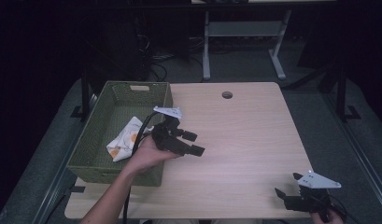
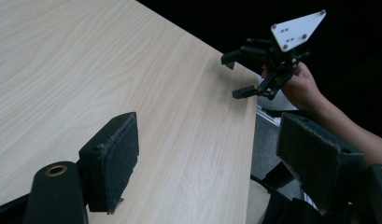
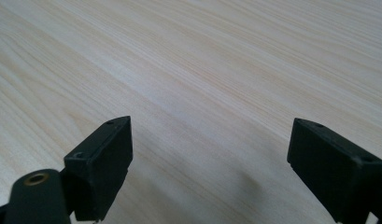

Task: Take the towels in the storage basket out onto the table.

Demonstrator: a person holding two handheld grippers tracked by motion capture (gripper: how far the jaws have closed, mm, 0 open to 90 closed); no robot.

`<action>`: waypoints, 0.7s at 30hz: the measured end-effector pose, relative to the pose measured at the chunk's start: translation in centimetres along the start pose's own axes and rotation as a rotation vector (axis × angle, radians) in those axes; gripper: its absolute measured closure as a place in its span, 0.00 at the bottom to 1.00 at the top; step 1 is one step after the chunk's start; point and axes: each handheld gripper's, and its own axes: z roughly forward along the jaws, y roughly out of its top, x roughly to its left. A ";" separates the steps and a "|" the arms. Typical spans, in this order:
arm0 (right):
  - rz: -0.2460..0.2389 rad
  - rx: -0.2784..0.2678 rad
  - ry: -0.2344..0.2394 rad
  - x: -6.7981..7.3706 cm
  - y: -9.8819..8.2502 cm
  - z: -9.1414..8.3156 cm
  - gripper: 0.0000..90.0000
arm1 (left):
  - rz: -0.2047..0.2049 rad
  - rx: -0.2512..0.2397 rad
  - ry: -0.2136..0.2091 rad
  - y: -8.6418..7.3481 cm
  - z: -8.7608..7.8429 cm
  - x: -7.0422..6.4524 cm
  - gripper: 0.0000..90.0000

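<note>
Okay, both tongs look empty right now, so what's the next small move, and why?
Probably swing the left tongs back over the green woven basket and lower them toward the white and orange patterned cloth. Both tongs are open and empty, the left ones sit beside the basket, and the right tongs are farther off.

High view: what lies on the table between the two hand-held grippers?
Nothing: bare table between the left hand-held gripper and the right hand-held gripper, per the high view.
</note>
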 end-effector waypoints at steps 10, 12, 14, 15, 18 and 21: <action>-0.003 0.004 0.005 0.0 0.0 0.2 0.15 | -0.022 -0.016 0.001 -0.1 -1.6 0.7 0.24; -0.008 0.011 0.006 0.0 0.0 0.2 0.15 | -0.021 -0.009 0.015 0.0 -1.9 0.8 0.24; -0.005 0.006 0.003 0.0 0.0 0.1 0.15 | -0.025 -0.015 0.026 0.0 -2.5 1.0 0.24; -0.005 0.006 0.003 0.0 0.0 0.1 0.15 | -0.025 -0.015 0.026 0.0 -2.5 1.0 0.24; 0.003 -0.002 -0.001 0.0 0.0 -0.1 0.15 | -0.032 -0.025 0.025 -0.2 -3.1 1.3 0.26; 0.002 0.001 0.001 0.0 -0.1 0.0 0.15 | -0.042 -0.025 0.039 -0.5 -3.9 1.5 0.26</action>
